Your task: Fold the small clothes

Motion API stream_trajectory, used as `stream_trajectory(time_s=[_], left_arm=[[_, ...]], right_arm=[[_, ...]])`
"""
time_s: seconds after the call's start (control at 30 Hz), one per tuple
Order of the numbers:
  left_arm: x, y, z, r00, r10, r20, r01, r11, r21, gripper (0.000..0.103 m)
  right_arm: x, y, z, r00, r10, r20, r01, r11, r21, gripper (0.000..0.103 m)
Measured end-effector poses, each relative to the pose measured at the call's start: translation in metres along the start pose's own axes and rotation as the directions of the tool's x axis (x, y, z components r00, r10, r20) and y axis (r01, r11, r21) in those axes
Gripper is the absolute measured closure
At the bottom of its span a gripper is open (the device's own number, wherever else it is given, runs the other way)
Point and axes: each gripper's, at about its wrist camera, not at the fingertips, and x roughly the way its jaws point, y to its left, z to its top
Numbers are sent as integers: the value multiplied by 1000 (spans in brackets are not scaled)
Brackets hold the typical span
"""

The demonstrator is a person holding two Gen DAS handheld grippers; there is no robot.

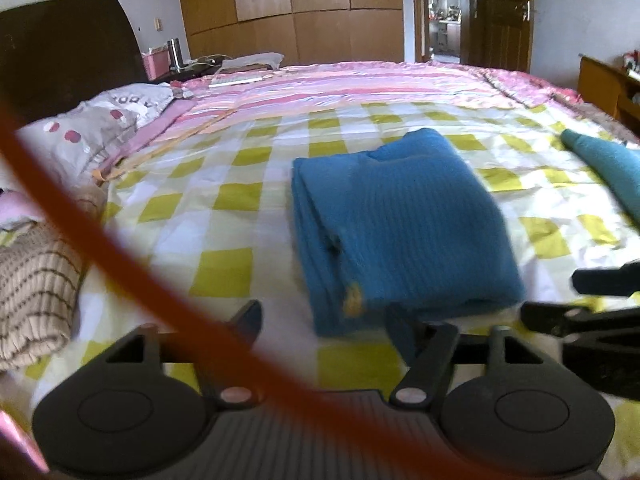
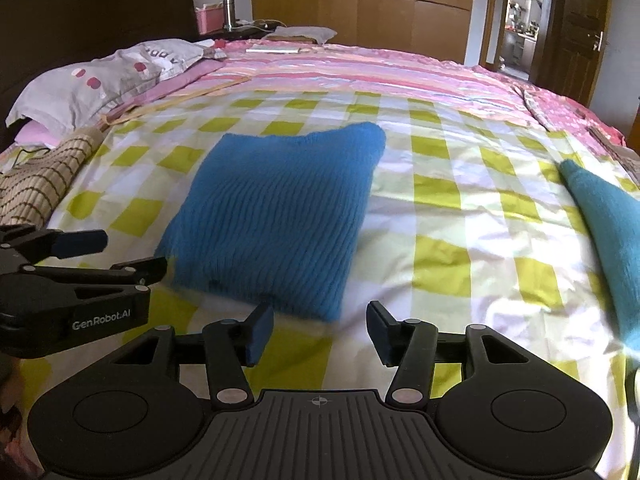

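— Why is the striped knit [image 2: 38,180] off at the left?

— Set aside, I'd guess. My left tongs [image 1: 324,320] gape, empty; the folded blue sweater [image 2: 276,216] lies on the bed [image 2: 440,240] just ahead; my right tongs [image 2: 320,330] stand open, clear of it.

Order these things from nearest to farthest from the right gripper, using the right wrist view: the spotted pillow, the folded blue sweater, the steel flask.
From the right gripper:
1. Folded blue sweater, lying just ahead on the checked sheet.
2. Spotted pillow, far left, by the headboard.
3. Steel flask, on the bedside stand beyond the pillow.
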Motion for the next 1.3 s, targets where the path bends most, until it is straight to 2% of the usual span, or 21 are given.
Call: stream_trajectory(time_s=[0.2,0.57,1.03,1.3], left_arm=[[-13,-6,-9,1000,-9,2,9,1000,-12,15],[-25,-18,-30,1000,15,-5,-15,999,31,7],[-31,-30,-44,997,70,-28,-67,994,89,7],[-33,-29,-50,998,56,-34,-53,995,80,7]], right_arm=[[-11,-5,-15,1000,10,-6,-10,999,42,51],[-22,-5,-33,1000,19,-16,-18,997,72,49],[-27,0,-51,999,-24,-30,26,997,74,49],[-31,0,-57,999,-33,-30,35,996,77,48]])
